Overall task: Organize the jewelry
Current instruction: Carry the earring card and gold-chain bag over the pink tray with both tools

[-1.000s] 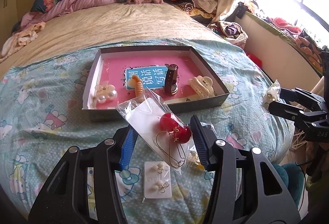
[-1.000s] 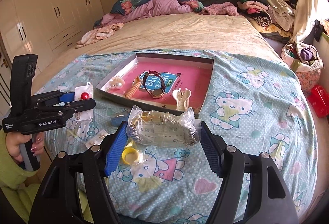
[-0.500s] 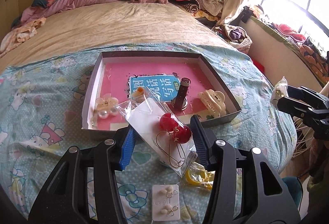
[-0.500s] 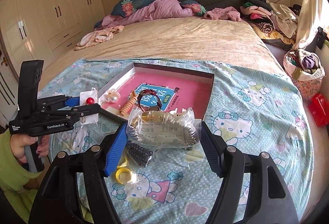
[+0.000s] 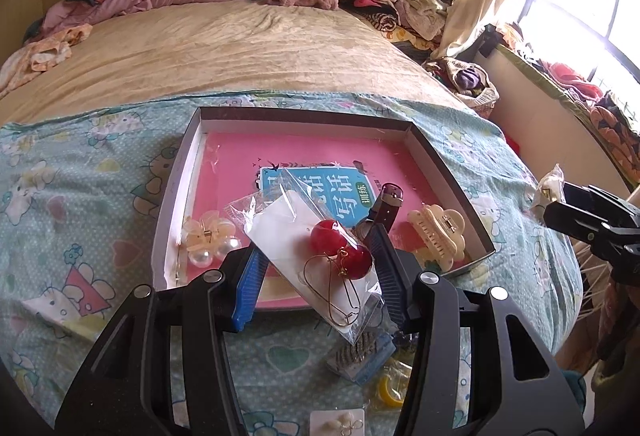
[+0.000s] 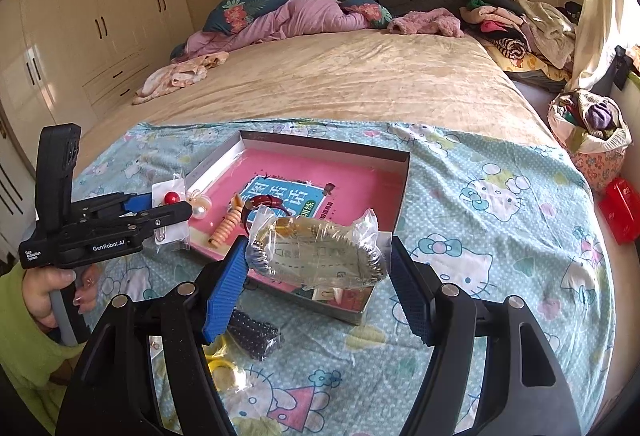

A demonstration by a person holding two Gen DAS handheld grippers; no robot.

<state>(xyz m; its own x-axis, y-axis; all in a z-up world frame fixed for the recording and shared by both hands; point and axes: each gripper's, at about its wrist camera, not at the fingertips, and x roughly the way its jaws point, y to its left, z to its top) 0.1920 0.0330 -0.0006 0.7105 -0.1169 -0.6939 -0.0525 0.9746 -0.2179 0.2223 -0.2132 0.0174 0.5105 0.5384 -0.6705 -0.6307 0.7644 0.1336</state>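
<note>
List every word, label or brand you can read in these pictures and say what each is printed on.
"GenRobot.AI": white print on the side of the left gripper.
"Data Acquisition System": tiny white print at that gripper's rear; only roughly legible.
Large white Chinese characters on the blue panel of the pink booklet in the tray; partly covered, not safely readable.
Dark print inside the right gripper's bag: blurred.

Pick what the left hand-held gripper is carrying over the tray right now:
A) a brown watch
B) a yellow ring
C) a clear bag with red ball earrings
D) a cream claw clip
C: the left hand-held gripper pinches a clear bag with red ball earrings; the claw clip and watch lie in the tray.
</note>
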